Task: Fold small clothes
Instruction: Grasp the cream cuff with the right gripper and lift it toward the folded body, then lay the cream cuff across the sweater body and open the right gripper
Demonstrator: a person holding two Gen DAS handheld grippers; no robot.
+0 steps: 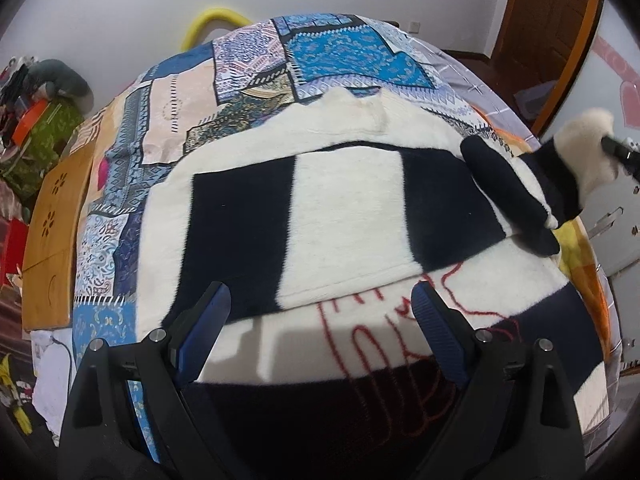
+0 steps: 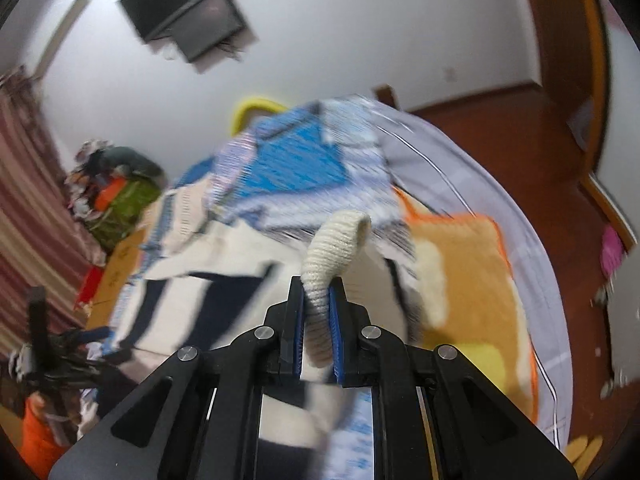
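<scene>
**Striped sweater on patchwork bedspread, one cuff lifted**

Item: black-and-cream striped sweater, laid flat across the centre of the left wrist frame, red outline stitching shown at lower centre. It is spread on a blue patchwork bedspread.

Left gripper: jaws spread wide at the bottom of the frame, nothing held between them, positioned over the sweater's near edge.

Right gripper: jaws pressed onto the cream ribbed cuff, which is raised clear of the bedspread; background blurred. The sleeve is seen lifted at the right edge of the left wrist frame.
</scene>
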